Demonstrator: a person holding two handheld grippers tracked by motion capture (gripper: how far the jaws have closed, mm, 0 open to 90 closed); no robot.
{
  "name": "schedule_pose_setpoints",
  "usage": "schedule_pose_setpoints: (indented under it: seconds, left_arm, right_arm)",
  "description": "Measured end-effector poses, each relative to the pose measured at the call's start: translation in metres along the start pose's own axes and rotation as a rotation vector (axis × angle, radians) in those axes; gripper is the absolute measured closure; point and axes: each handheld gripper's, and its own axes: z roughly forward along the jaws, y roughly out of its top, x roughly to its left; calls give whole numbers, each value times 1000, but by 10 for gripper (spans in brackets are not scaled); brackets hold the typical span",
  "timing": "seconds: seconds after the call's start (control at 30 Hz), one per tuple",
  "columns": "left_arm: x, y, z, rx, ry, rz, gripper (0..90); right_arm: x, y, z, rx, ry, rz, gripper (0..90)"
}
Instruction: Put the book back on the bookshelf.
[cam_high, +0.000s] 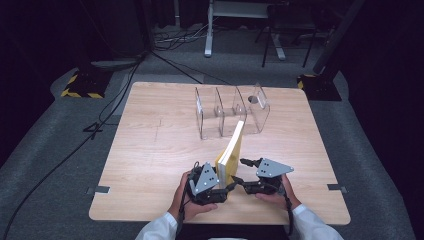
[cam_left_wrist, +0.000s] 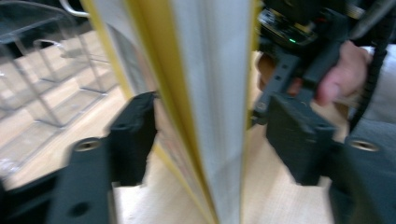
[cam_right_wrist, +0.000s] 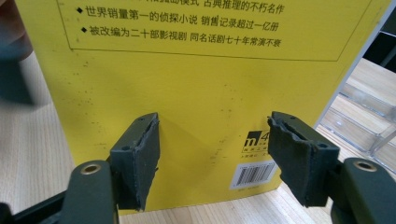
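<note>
A thick yellow-covered book (cam_high: 231, 150) stands on its lower edge on the wooden table (cam_high: 150, 150), leaning a little. In the left gripper view its white page block (cam_left_wrist: 210, 93) rises between the jaws of my left gripper (cam_left_wrist: 210, 135). The left pad lies close against the cover, while a gap shows at the right pad. My left gripper (cam_high: 220, 172) sits at the book's near end. My right gripper (cam_high: 239, 170) is beside the book on its right, jaws wide apart. In the right gripper view the open right gripper (cam_right_wrist: 215, 158) faces the back cover (cam_right_wrist: 201, 84), which bears a barcode, and holds nothing.
A clear acrylic file holder (cam_high: 232, 112) with several upright dividers stands behind the book at the table's far middle; it shows too in the left gripper view (cam_left_wrist: 56, 84) and the right gripper view (cam_right_wrist: 369, 112). Cables and stand feet lie on the floor beyond.
</note>
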Motion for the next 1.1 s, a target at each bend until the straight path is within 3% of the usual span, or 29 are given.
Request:
schedule_pose_setpoints:
  seconds: [0.1,0.3,0.43,0.53,0.67,0.77,0.8,0.83,0.87,0.93,1.1]
  left_arm:
    - [4,0,-1,-10,-1,-14,528]
    - [10,1,-8,7,-9,15,679]
    - [13,0,-13,16,-46,36,723]
    - [17,-1,-20,18,-119,54,738]
    - [20,-2,-31,42,-206,111,743]
    - [23,-3,-38,56,-236,144,745]
    - [23,-3,-38,56,-236,144,745]
    - [24,-4,-41,63,-242,157,745]
    - [25,-4,-43,69,-244,171,745]
    - [27,-5,-49,80,-232,196,742]
    - [32,-8,-59,95,-160,215,690]
  right_arm:
    - [-1,-1,1,4,2,6,336]
    - [-6,-3,0,15,-14,3,316]
    - [-18,-4,-7,11,-29,10,302]
    - [-31,-6,-18,-20,-17,39,284]
    - [-37,-4,-27,-50,83,42,236]
    - [-32,0,-30,-75,144,3,256]
    - [-32,0,-30,-75,144,3,256]
    - [-30,1,-30,-86,164,-4,299]
    - [-27,3,-31,-95,198,-11,370]
    - [-19,6,-33,-93,263,-62,411]
    - [-16,6,-37,-100,314,-81,523]
